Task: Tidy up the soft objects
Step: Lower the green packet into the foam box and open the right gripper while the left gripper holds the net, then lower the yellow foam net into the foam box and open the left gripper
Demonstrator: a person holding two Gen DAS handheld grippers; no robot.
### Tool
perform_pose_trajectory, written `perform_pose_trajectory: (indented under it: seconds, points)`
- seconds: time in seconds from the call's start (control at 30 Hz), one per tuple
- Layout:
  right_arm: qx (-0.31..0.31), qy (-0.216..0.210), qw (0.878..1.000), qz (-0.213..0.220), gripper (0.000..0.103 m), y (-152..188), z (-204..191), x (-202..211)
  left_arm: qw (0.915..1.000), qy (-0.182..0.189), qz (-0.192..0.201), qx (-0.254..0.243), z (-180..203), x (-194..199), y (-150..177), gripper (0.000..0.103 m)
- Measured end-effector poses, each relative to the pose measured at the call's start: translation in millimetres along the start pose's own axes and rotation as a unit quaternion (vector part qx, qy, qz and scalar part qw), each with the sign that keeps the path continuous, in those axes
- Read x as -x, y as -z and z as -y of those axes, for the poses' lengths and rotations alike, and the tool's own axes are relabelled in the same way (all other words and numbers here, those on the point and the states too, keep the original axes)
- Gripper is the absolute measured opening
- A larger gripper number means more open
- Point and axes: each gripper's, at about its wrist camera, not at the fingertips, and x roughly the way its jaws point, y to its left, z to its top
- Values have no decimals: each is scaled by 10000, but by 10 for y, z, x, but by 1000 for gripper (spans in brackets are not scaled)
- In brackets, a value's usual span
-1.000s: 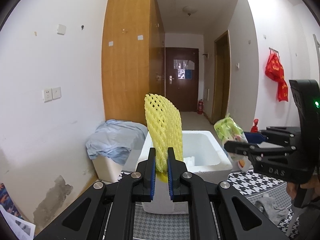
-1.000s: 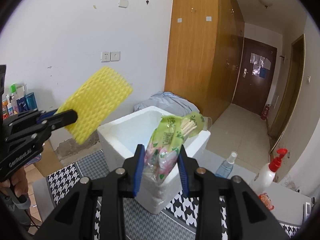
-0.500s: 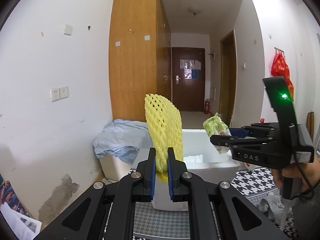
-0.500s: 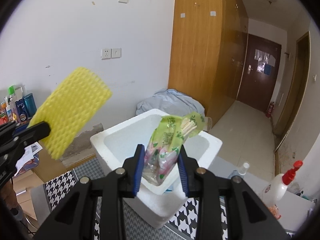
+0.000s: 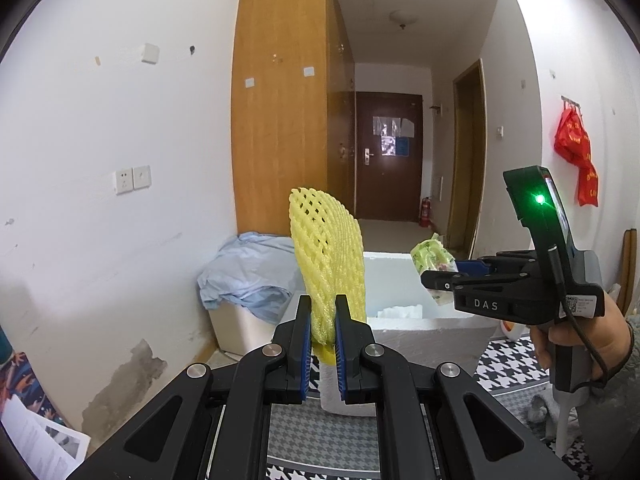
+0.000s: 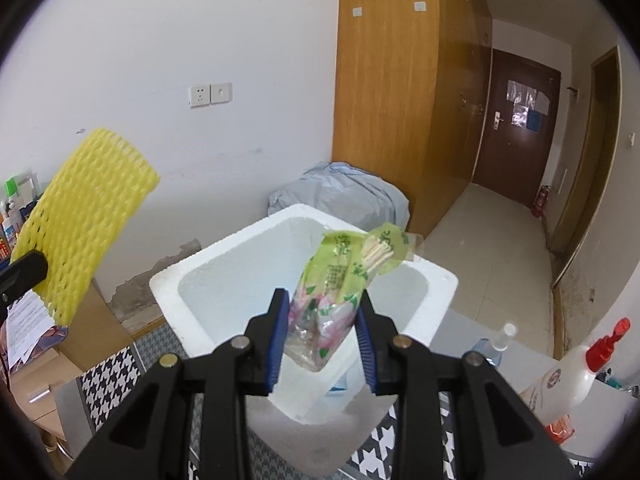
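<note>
My left gripper is shut on a yellow foam net sleeve, which stands upright above the jaws. The same sleeve shows at the left of the right wrist view. My right gripper is shut on a green and pink plastic packet with wooden sticks in its top. That packet hangs over the open white foam box, whose near wall shows in the left wrist view. A hand holds the right gripper.
A light blue cloth is heaped on a white bin behind the box. A houndstooth mat covers the table. A red-capped bottle and a small spray bottle stand at the right. Papers lie at the left.
The right gripper has carried the packet leftward, from beside the foam box to over its opening. The left gripper keeps the yellow sleeve in nearly the same place.
</note>
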Motion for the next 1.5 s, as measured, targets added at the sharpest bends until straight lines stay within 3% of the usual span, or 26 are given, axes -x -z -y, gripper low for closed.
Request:
perform_pose_trajectory:
  seconds: [0.07,0.17,0.43,0.77,1.27,1.5]
  points:
    - [-30,51,9999,-101,59,-2,-8,-43,10000,-20,-20,18,-11,-11,4,11]
    - [-124,20,9999,-20,72,3,-7,-34,10000,-17,-44,23,-17,-25,6,11]
    - [-103,24,9998,163,80,4,-62,164,9999,75,-106,8,-17,-129,-28,11]
    - [-130,48,9997,188,80,19,-66,286,9997,185,-150,-39,9,-242,-96,11]
    - [-324,432,9981,286,97,123,65,516,9977,603,-257,-163,160,-516,-219,11]
    - [-398,609,9967,369,98,174,130,632,9960,791,-364,-186,226,-702,-287,11]
